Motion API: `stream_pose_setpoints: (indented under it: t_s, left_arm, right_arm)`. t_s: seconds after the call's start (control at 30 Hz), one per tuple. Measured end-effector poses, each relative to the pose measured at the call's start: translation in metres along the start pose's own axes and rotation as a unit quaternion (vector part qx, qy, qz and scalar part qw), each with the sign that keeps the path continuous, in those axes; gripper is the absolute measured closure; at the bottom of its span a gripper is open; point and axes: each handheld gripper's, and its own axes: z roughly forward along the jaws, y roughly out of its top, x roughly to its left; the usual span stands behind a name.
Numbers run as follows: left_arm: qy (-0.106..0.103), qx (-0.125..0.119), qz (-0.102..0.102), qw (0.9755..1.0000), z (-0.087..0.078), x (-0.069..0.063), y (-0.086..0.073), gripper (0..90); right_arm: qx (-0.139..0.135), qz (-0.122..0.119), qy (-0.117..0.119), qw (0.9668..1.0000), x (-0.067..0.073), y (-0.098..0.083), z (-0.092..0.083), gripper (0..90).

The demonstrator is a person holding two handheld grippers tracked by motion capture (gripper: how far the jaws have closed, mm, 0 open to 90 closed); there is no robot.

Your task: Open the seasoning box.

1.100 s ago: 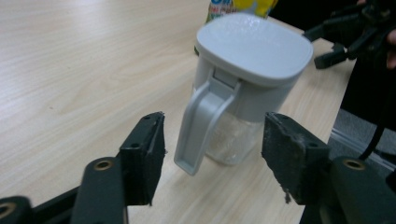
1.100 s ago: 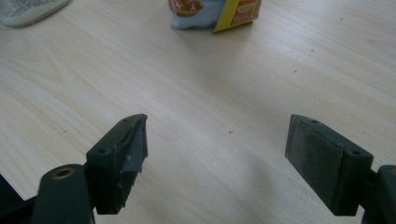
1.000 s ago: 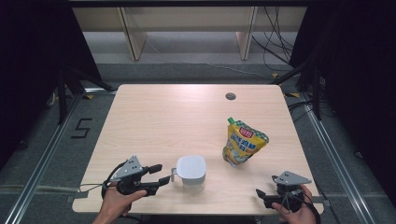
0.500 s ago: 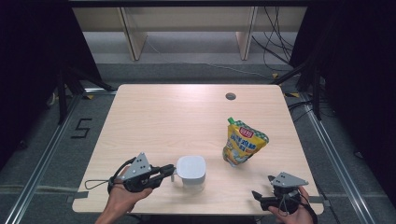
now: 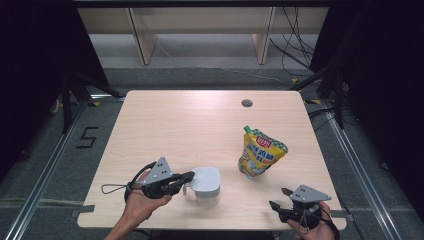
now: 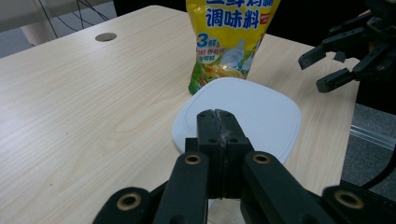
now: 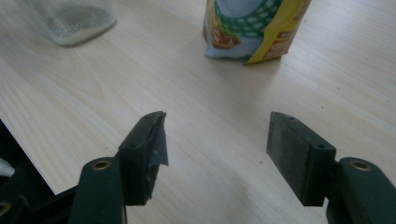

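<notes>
Closing in from the left, the left gripper (image 5: 186, 177) now has its jaws pressed together at the white-lidded container's (image 5: 206, 182) handle side; the right gripper (image 5: 280, 199), jaws parted and lately narrowing, rests low near the table's (image 5: 190, 125) front edge.

A lab recording bay: a lone wooden table (image 5: 200, 125) on metal floor rails (image 5: 45, 175), loose cables (image 5: 295, 45), black curtains (image 5: 30, 60).

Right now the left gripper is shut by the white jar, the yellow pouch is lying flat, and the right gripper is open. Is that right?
Not quite: the pouch stands upright, as the high view shows. The rest holds: the left gripper is shut beside the jar, and the right gripper is open.
</notes>
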Motion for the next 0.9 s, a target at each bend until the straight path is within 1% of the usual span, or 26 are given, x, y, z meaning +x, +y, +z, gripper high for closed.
stream_pose_setpoints:
  t_s: [0.03,0.07,0.1,0.13,0.17,0.2,0.23,0.27,0.3,0.37,0.4,0.43,0.47,0.5,0.53,0.57,0.6,0.63,0.67,0.7,0.73,0.77,0.83,0.87,0.9]
  left_arm:
    - [0.0,0.0,0.0,1.0,0.0,0.0,0.0,88.9]
    - [0.002,0.003,0.0,1.0,0.0,0.002,-0.002,88.9]
    - [0.002,0.003,0.0,1.0,0.0,0.002,-0.002,88.9]
    - [0.002,0.001,-0.014,0.9999,0.0,0.003,-0.002,88.9]
    - [0.003,0.0,-0.01,0.9999,0.0,0.003,-0.002,88.9]
    - [0.003,0.001,-0.006,1.0,0.0,0.003,-0.002,88.8]
    - [0.002,0.0,-0.009,1.0,0.0,0.002,-0.003,88.9]
    - [0.003,0.001,-0.006,1.0,0.0,0.002,-0.003,88.8]
    - [0.004,0.001,-0.007,1.0,0.0,0.002,-0.003,88.8]
    - [0.006,-0.001,0.0,1.0,0.0,0.002,-0.003,88.8]
    - [0.005,-0.003,-0.002,1.0,0.0,0.002,-0.004,88.8]
    - [0.006,-0.002,-0.002,1.0,-0.001,0.003,-0.004,88.7]
    - [0.005,0.0,0.003,1.0,-0.001,0.003,-0.004,88.6]
    - [0.007,-0.001,-0.01,0.9999,-0.002,0.002,-0.005,88.4]
    - [0.006,-0.004,-0.007,1.0,-0.002,0.003,-0.005,88.4]
    - [0.006,-0.004,-0.007,1.0,-0.002,0.003,-0.005,88.4]
    - [0.005,-0.004,-0.007,1.0,-0.002,0.003,-0.005,88.4]
    - [0.004,-0.003,-0.005,1.0,-0.003,0.004,-0.005,88.4]
    - [0.004,-0.004,-0.004,1.0,-0.003,0.004,-0.006,88.3]
    - [0.004,-0.004,-0.004,1.0,-0.003,0.004,-0.006,88.3]
    - [0.006,-0.007,-0.013,0.9999,-0.003,0.004,-0.006,88.3]
    - [0.005,-0.008,-0.012,0.9999,-0.003,0.004,-0.007,88.3]
    - [0.002,-0.009,-0.011,0.9999,-0.003,0.004,-0.007,88.3]
    - [0.002,-0.009,-0.011,0.9999,-0.003,0.004,-0.007,88.3]
    - [0.001,-0.009,-0.012,0.9999,-0.003,0.004,-0.007,88.3]
  right_arm:
    - [-0.007,-0.01,-0.001,0.9999,-0.001,0.001,0.001,40.5]
    - [-0.005,-0.004,0.004,1.0,0.001,0.001,0.0,41.7]
    - [-0.006,-0.008,0.003,0.9999,0.001,0.002,0.0,42.3]
    - [-0.011,-0.013,0.007,0.9998,0.002,0.002,0.001,44.0]
    - [-0.009,-0.016,0.006,0.9998,0.003,0.003,0.001,45.3]
    - [-0.012,-0.012,0.008,0.9998,0.005,0.003,0.001,46.1]
    - [-0.014,-0.024,0.011,0.9995,0.004,0.004,0.001,46.7]
    - [-0.021,-0.025,0.016,0.9993,0.005,0.005,0.001,48.7]
    - [-0.029,-0.019,0.019,0.9992,0.008,0.006,0.001,49.9]
    - [-0.043,-0.021,0.027,0.9985,0.01,0.009,0.0,54.6]
    - [-0.052,-0.022,0.035,0.9978,0.012,0.011,0.001,56.7]
    - [-0.054,-0.017,0.037,0.9977,0.016,0.012,0.0,58.6]
    - [-0.059,-0.021,0.039,0.9972,0.019,0.014,0.001,60.8]
    - [-0.066,-0.037,0.04,0.9963,0.019,0.016,0.002,63.0]
    - [-0.07,-0.04,0.044,0.9958,0.022,0.019,0.003,64.8]
    - [-0.07,-0.04,0.044,0.9958,0.022,0.019,0.003,64.8]
    - [-0.075,-0.048,0.042,0.9951,0.024,0.021,0.004,66.8]
    - [-0.074,-0.041,0.046,0.9954,0.028,0.024,0.004,69.5]
    - [-0.084,-0.044,0.052,0.9942,0.032,0.028,0.005,73.5]
    - [-0.084,-0.044,0.052,0.9942,0.032,0.028,0.005,73.5]
    - [-0.089,-0.056,0.06,0.9927,0.034,0.032,0.009,76.4]
    - [-0.092,-0.053,0.058,0.9926,0.035,0.033,0.01,77.6]
    - [-0.093,-0.052,0.073,0.9916,0.038,0.036,0.014,79.6]
    - [-0.093,-0.052,0.073,0.9916,0.038,0.036,0.014,79.6]
    - [-0.094,-0.047,0.074,0.9917,0.04,0.038,0.015,80.7]
